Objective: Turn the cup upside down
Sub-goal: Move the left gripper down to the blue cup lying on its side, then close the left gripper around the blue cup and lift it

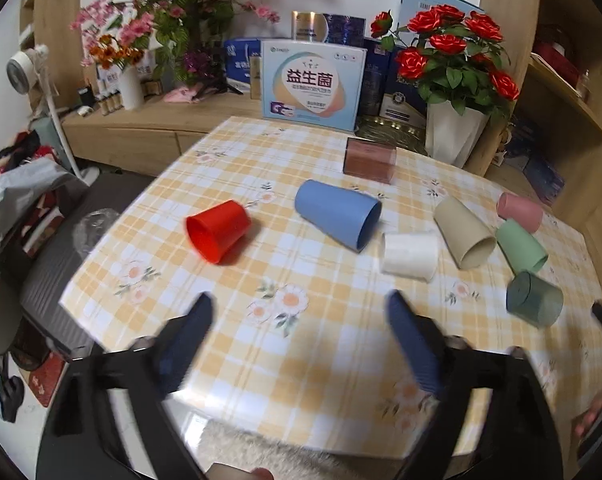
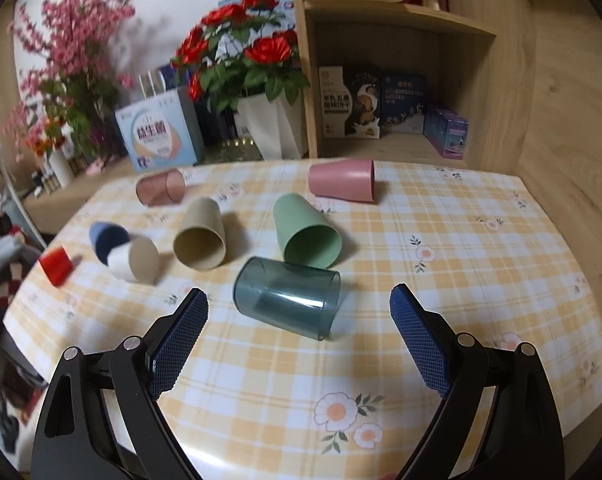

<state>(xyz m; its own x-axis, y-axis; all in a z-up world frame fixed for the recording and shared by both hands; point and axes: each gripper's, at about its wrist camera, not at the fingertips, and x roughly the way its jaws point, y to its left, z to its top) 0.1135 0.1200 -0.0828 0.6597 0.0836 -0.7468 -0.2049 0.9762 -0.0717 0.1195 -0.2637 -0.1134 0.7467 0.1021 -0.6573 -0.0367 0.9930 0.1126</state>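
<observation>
My left gripper (image 1: 299, 308) is smeared with motion blur, fingers soft at the edges. From my right wrist view the blue cup (image 2: 108, 240) sits half hidden behind the white cup (image 2: 135, 260), and the red cup (image 2: 57, 266) is blurry. Text on the shelf boxes (image 2: 403, 98) is too small to read.

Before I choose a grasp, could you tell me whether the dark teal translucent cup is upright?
Tipped: the teal cup lies on its side on the tablecloth.
</observation>
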